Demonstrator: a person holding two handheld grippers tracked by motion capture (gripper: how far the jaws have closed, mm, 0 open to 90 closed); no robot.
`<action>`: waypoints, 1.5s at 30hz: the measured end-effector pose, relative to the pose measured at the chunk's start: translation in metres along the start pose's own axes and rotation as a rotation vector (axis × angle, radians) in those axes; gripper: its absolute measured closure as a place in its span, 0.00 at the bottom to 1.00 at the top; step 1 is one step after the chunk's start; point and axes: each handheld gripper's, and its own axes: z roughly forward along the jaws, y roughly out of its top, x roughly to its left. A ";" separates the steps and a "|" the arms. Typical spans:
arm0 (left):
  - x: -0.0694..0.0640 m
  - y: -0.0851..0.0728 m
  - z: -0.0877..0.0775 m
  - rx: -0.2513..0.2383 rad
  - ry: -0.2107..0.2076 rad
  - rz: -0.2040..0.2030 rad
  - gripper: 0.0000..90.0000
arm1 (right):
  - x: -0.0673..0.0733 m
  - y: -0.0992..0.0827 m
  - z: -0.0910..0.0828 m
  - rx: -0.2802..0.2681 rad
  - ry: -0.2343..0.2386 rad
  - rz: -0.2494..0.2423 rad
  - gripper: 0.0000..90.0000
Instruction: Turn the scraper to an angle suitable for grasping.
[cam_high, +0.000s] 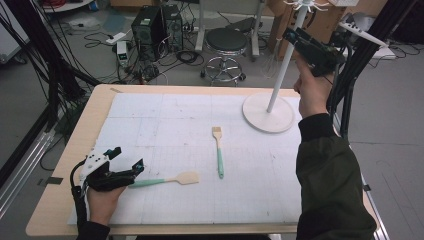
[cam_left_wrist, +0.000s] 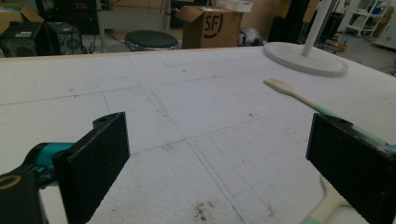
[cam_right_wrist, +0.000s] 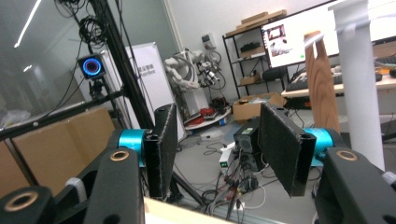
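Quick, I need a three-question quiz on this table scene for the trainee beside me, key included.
1. True or false: the spatula lies with its green handle end toward the left gripper.
2. Which stands on the table's far right corner? A) a cardboard box B) a white stand with a round base C) a stool
3. Is anything between the right gripper's jaws?

Key
1. True: the handle end lies by the left gripper's open jaws, the pale blade away from it.
2. B. The brush lies on the white mat in front of it.
3. No: the jaws stand apart, raised beside the stand's pole, with nothing between them.
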 end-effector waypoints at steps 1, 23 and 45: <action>0.000 0.000 0.000 -0.002 0.000 0.000 0.07 | 0.001 -0.004 -0.004 0.004 0.002 -0.001 0.53; -0.006 -0.004 -0.014 -0.005 -0.005 -0.009 0.11 | 0.017 -0.053 -0.044 0.125 0.029 -0.010 0.35; 0.006 -0.018 -0.036 0.063 -0.037 -0.078 0.23 | 0.008 -0.145 -0.085 0.276 0.067 -0.064 0.24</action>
